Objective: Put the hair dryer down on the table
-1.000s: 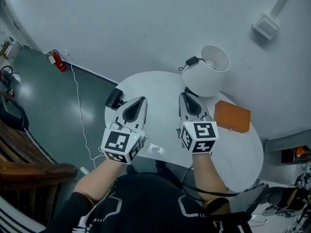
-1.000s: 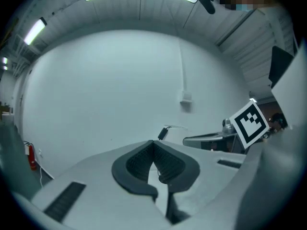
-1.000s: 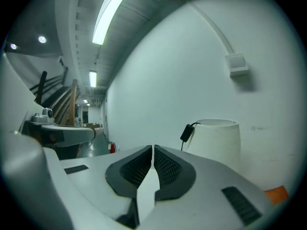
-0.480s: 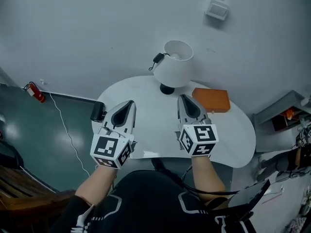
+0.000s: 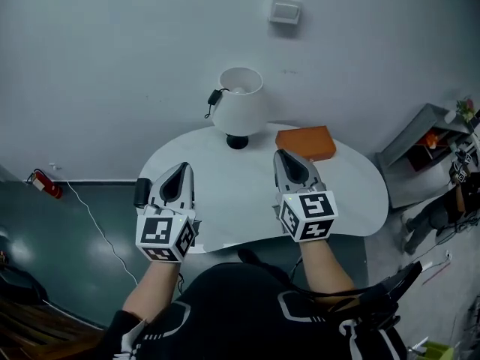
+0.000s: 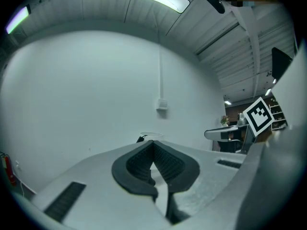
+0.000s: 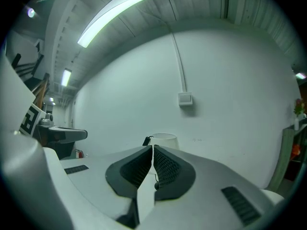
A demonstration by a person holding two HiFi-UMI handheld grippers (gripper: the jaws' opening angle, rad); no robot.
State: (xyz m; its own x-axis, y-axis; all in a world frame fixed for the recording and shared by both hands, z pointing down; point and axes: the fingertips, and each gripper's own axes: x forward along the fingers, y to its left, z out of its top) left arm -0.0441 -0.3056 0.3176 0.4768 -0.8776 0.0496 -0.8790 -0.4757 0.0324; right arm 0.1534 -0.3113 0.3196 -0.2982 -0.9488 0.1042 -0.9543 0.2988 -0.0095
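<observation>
A black object [image 5: 141, 192] lies at the left edge of the white table [image 5: 225, 182], half hidden behind my left gripper; I cannot tell whether it is the hair dryer. My left gripper [image 5: 182, 168] hovers over the table's left part, shut and empty. In the left gripper view its jaws [image 6: 153, 145] meet with nothing between them. My right gripper [image 5: 281, 155] hangs over the table's middle, also shut and empty. The right gripper view shows those jaws [image 7: 152, 150] touching, pointed at the lamp [image 7: 165, 139].
A white lamp [image 5: 238, 103] with a black base stands at the table's far edge, and an orange box [image 5: 305, 141] lies to its right. A wall box [image 5: 285, 10] is above. A fire extinguisher [image 5: 46, 184] stands on the floor at left; a shelf [image 5: 427, 137] is at right.
The head view has swung, so the lamp, box and table slid leftward in the picture. Both grippers stay shut and level; the left one sits lower and further left in the view.
</observation>
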